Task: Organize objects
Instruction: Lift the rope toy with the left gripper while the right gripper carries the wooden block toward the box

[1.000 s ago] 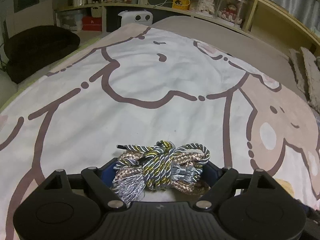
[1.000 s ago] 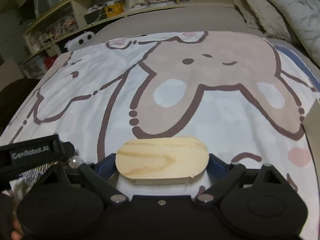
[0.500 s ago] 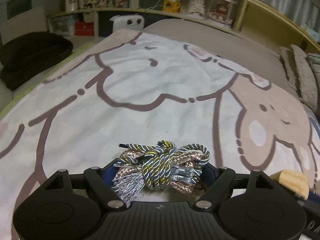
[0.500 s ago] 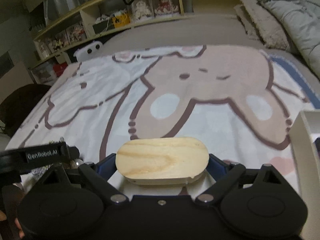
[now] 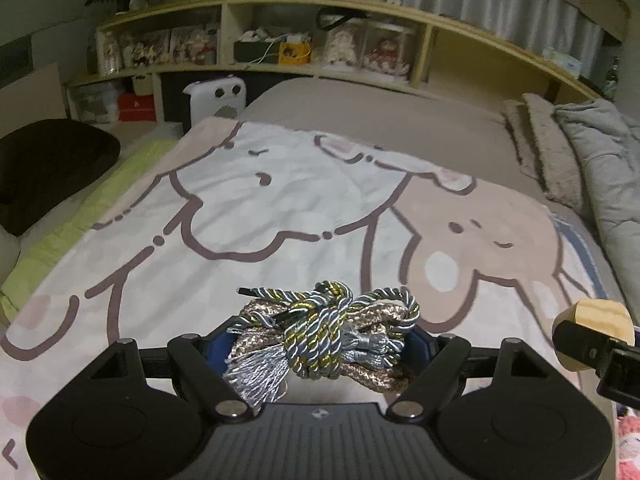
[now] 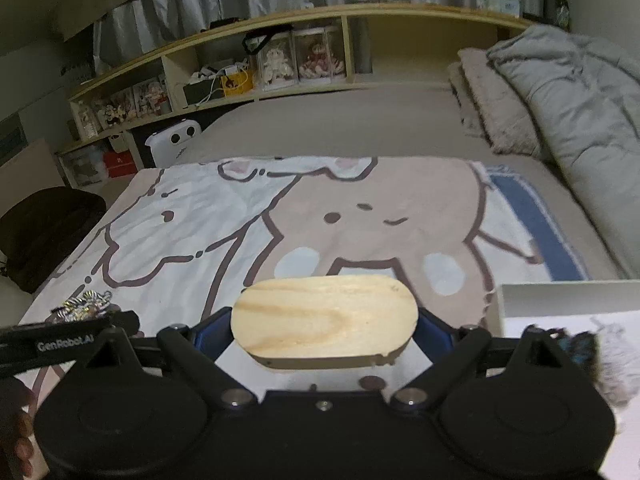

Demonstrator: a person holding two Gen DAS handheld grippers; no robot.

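Observation:
My left gripper is shut on a bundle of twisted cords in grey, gold and tan, held above the cartoon blanket. The bundle also shows at the left of the right wrist view. My right gripper is shut on an oval wooden block. The block also shows at the right edge of the left wrist view. A white box with dark and grey items in it lies at the right of the right gripper.
The bed carries folded grey bedding and a fuzzy pillow on the right. A wooden shelf with dolls and boxes runs along the far side. A white heater and a dark cushion are at the left.
Both grippers have risen and pulled back, so more of the shelf and room shows. The white box has come further into the right wrist view. Both grips are unchanged.

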